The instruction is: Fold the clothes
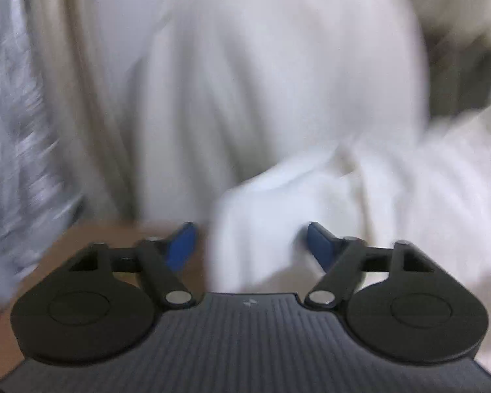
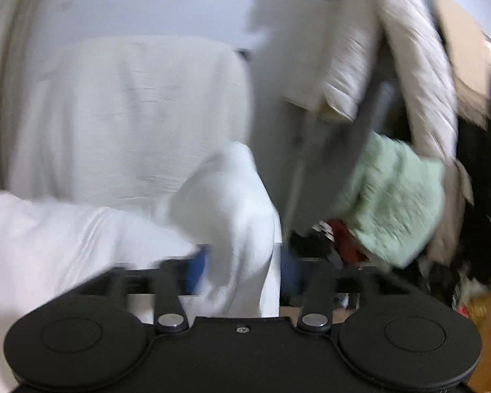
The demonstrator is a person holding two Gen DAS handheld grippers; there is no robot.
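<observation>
In the left wrist view, the left hand-held gripper (image 1: 250,245) has its jaws spread wide, the blue pads (image 1: 181,245) well apart. A fold of the white garment (image 1: 278,216) sits in the gap between them, close to the right pad; with the blur it looks loose rather than pinched. The rest of the white cloth spreads out to the right. Behind it hangs a pale sheet (image 1: 262,65), with a strip of brown worktop (image 1: 91,232) at the lower left.

In the right wrist view, the right hand-held gripper (image 2: 244,271) is likewise open. A hump of the white garment (image 2: 232,203) stands between its pads and drapes across the left one, with more cloth trailing to the left. A pale green towel (image 2: 399,203) lies off to the right among heaped clothes (image 2: 419,75).
</observation>
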